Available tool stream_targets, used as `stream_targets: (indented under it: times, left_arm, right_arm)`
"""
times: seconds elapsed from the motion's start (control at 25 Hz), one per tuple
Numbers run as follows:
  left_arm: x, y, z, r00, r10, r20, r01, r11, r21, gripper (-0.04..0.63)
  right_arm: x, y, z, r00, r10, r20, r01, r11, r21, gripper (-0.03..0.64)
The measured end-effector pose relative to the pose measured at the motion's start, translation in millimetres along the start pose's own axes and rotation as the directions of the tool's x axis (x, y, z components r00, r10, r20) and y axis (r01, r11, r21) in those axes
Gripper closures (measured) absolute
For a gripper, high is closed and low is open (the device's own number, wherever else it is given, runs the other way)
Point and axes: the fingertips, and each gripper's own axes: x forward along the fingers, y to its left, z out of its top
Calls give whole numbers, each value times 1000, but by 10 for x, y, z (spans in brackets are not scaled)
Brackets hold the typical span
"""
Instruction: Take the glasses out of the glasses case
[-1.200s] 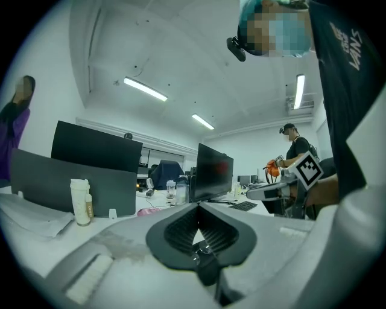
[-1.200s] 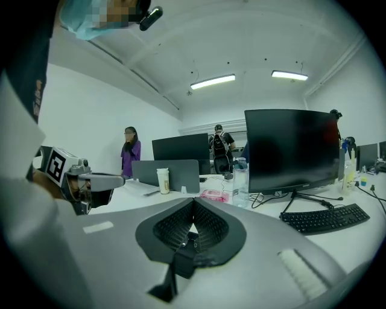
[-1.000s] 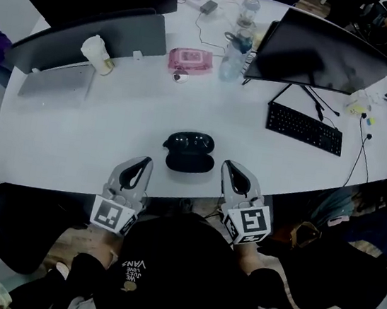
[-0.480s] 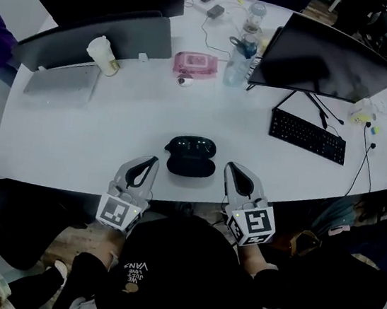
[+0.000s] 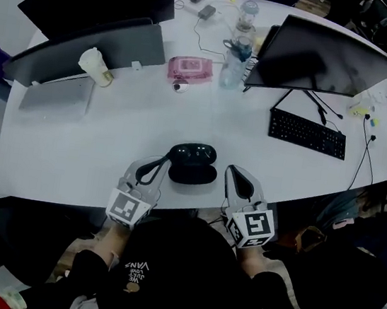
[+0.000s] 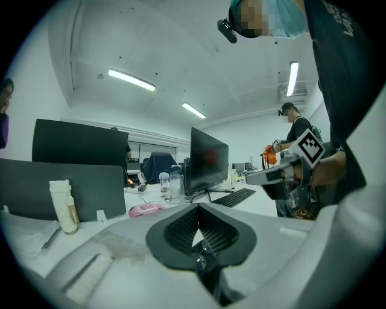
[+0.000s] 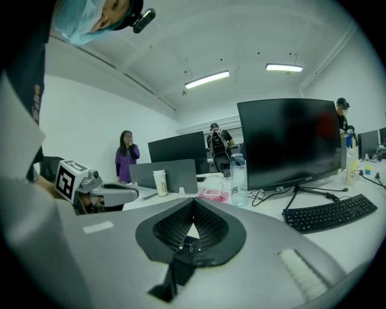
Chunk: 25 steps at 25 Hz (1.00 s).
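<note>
An open black glasses case [image 5: 192, 163] lies near the table's front edge; its inside is too dark for me to make out any glasses. My left gripper [image 5: 163, 162] is shut, with its tip right beside the case's left end; whether it touches, I cannot tell. My right gripper [image 5: 232, 171] is also shut and stays a little to the right of the case, apart from it. In the left gripper view the left gripper [image 6: 198, 205] shows its jaws meeting with nothing between them. The right gripper view shows the right gripper [image 7: 193, 201] the same way. The case is hidden in both gripper views.
A black keyboard [image 5: 307, 133] and a dark monitor [image 5: 325, 56] stand at the right. A pink wipes pack [image 5: 189, 67], a water bottle [image 5: 233, 57] and a paper cup [image 5: 95, 65] are further back. Grey screens [image 5: 87, 46] stand at the left. The white table's front edge [image 5: 66, 195] is just before me.
My left gripper has moved forward and to the right, up to the case's left end. The right gripper has stayed where it was.
</note>
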Motion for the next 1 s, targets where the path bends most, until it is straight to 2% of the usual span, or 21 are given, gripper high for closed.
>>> stream_targets:
  times: [0.12,0.56,1.0]
  left_arm:
    - [118,33,-61,999,-50,-14,51,995,87,594]
    - [538,2,-276,979,-150,-138,175,966,188,594]
    - [838,-67,-806,912,-216,-348,311,919,244,573]
  right_arm:
    - [13,-21,13,1000,-22,2,22,1000,12,615]
    - [-30,-117,-36,996,-93,10,93,995,45,615]
    - [-77,-203,-111,990,-140,-5,140,988,70,615]
